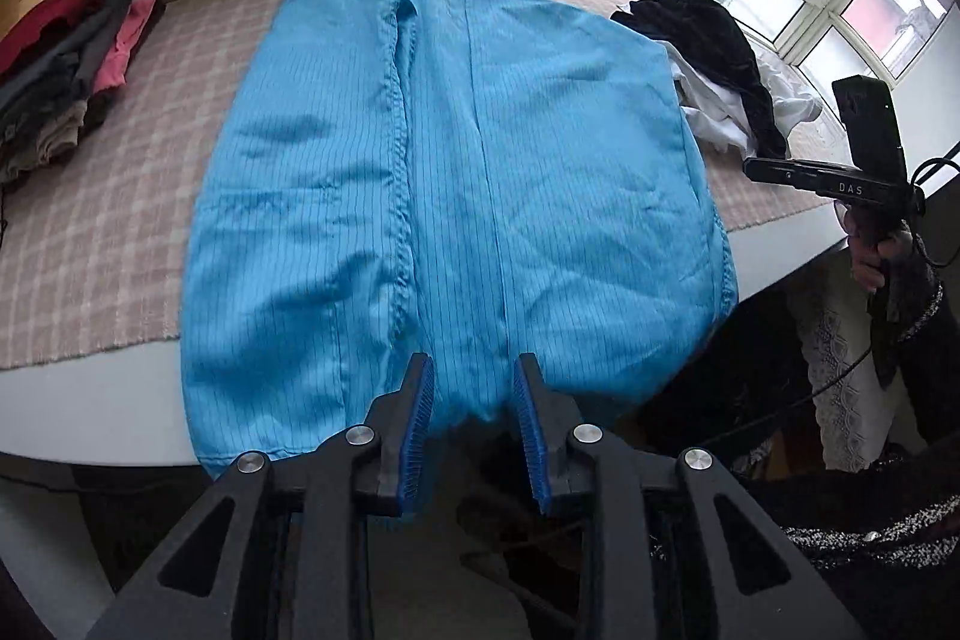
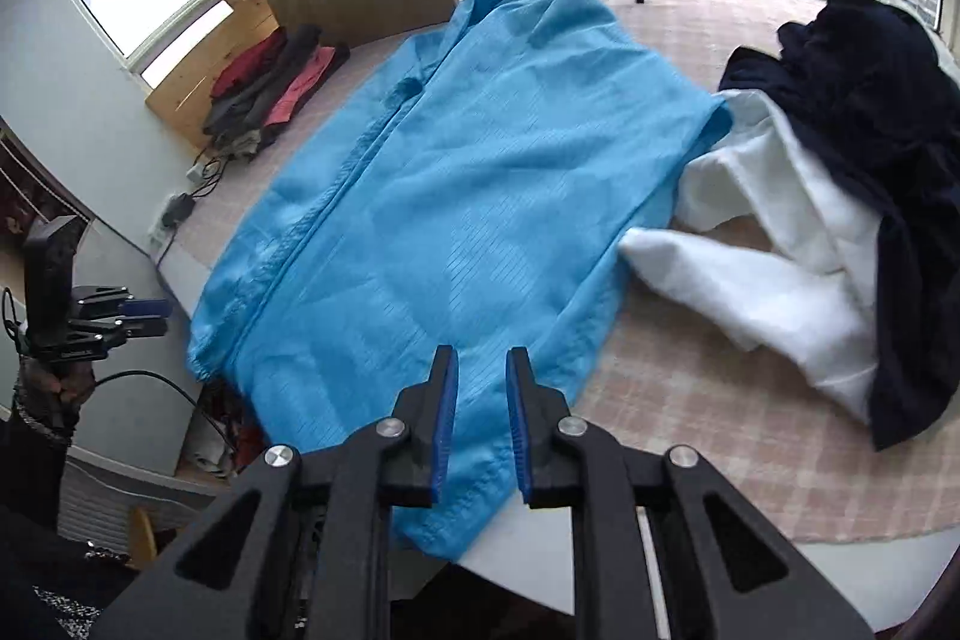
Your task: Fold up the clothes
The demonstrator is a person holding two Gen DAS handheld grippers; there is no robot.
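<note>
The blue coat (image 1: 456,172) lies flat on the checked cloth (image 1: 108,232) of your worktop (image 1: 90,400), its bottom edge hanging over the near side. Your left claw (image 1: 473,388) is open above that edge, holding nothing. Your right claw (image 2: 482,388) is open too, over the hem. A dark and white pile (image 2: 828,196) sits just beside the coat.

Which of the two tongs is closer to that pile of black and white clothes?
Right. The right tongs sit beside the pile; the left tongs are across the blue garment.
</note>
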